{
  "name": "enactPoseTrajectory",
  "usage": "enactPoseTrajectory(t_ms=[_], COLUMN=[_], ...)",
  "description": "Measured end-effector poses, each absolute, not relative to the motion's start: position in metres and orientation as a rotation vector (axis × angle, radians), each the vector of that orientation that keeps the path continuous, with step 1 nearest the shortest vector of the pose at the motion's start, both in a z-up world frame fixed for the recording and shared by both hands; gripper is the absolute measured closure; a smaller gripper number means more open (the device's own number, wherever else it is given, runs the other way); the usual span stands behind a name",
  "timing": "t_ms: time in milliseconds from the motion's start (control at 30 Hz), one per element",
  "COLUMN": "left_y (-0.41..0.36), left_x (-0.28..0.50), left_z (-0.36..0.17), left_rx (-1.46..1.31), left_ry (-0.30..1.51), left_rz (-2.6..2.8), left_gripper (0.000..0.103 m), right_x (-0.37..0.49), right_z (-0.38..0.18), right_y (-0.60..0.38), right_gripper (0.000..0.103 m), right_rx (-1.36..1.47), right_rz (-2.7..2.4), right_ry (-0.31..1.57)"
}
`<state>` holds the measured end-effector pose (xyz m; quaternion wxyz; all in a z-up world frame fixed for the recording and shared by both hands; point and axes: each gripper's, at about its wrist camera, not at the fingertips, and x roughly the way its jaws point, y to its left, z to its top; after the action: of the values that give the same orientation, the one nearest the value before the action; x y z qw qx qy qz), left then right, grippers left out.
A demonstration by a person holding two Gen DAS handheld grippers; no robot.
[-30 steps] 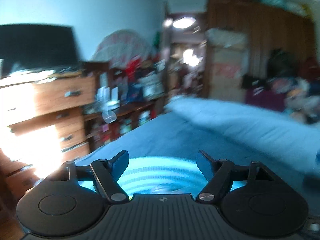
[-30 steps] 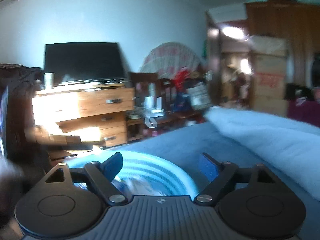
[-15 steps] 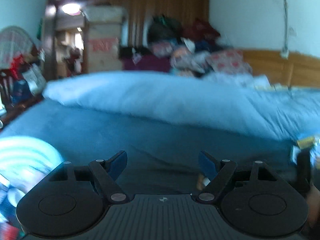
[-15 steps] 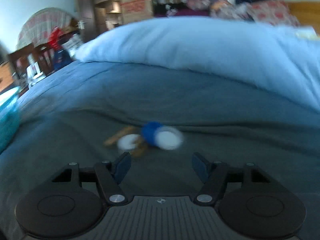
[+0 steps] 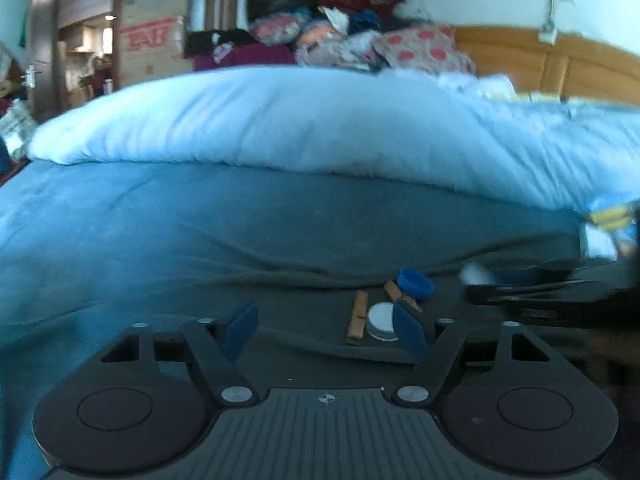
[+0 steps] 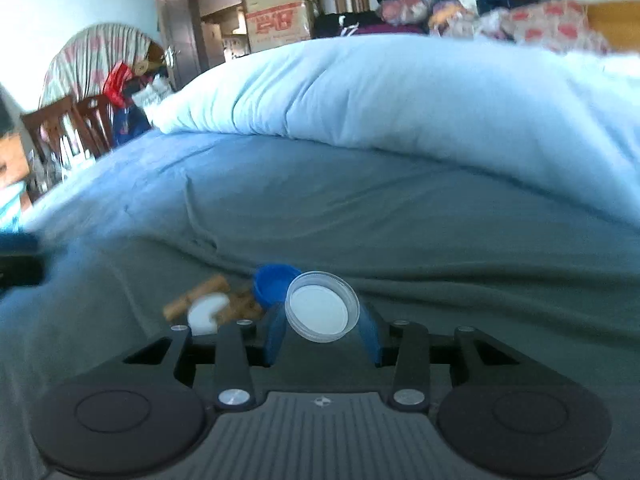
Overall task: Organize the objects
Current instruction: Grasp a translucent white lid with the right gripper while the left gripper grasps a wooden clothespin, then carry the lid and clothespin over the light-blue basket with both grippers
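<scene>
On the grey-blue bedsheet [image 6: 440, 220] lies a small heap: a blue cap [image 6: 274, 280], brown wooden pegs [image 6: 196, 294] and a small round white tin [image 6: 206, 312]. My right gripper [image 6: 322, 332] is low over the sheet. Its jaws are closing, and both blue pads touch a clear white lid [image 6: 322, 306] that stands tilted between them. In the left wrist view the same blue cap [image 5: 414, 282], a peg [image 5: 357, 317] and the tin [image 5: 380, 320] lie just ahead of my left gripper [image 5: 324, 332]. Its jaws are closing too, pressing on nothing.
A thick pale blue duvet [image 5: 320, 120] is bunched across the bed behind the heap. A blue and yellow packet [image 5: 612, 216] lies at the right edge. Beyond are a wooden headboard [image 5: 540, 64], piled clothes [image 5: 360, 32], cardboard boxes [image 6: 276, 12] and chairs [image 6: 72, 120].
Both grippers swung away from the blue basket by the dresser and sank to the bed. The right jaws narrowed round the white lid; the left jaws narrowed a little.
</scene>
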<state>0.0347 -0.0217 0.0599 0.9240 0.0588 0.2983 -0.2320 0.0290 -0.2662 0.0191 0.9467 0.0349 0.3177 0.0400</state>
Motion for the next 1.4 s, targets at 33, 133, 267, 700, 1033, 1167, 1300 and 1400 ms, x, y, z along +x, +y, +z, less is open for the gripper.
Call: enactPoseTrajectory(t_ms=[33,133,267,700,1033,1167,1300,1400], left_y=[-0.028,-0.046,-0.063,-0.082,-0.077,-0.055,-0.016,0.029], left_x=[0.043,0.064,0.077,0.102,0.093,0.071,0.041,0.017], left_z=[0.049,0.023,-0.002,-0.007,0.016,0.065,0.126,0.171], left_rx=[0.127,0.143,0.186,0.226,0.183,0.143,0.129,0.114], left_ry=[0.633,0.687,0.716,0.66,0.625,0.546,0.445,0.379], left_rz=[-0.479,-0.499,-0.506,-0.523,-0.457,-0.398,-0.294,-0.176], left_gripper=[0.04,0.05,0.056,0.072,0.091,0.091,0.091,0.091], right_x=[0.02,-0.001,-0.005,0.0,-0.004,-0.008,-0.01,-0.009], right_z=[0.018,0.009,0.004,-0.006,0.008,0.045,0.089,0.13], right_y=[-0.266,-0.264,-0.267,-0.267,-0.269,-0.26,-0.237,-0.203], right_gripper=[0.06,0.058,0.054,0.054,0.06,0.06,0.06,0.06], right_rx=[0.047,0.002,0.024,0.041,0.049,0.038,0.018,-0.009], right_rz=[0.077,0.068,0.068,0.085,0.086,0.106,0.153,0.219], right_ry=[0.659,0.706,0.688,0.645,0.599,0.529,0.442,0.364])
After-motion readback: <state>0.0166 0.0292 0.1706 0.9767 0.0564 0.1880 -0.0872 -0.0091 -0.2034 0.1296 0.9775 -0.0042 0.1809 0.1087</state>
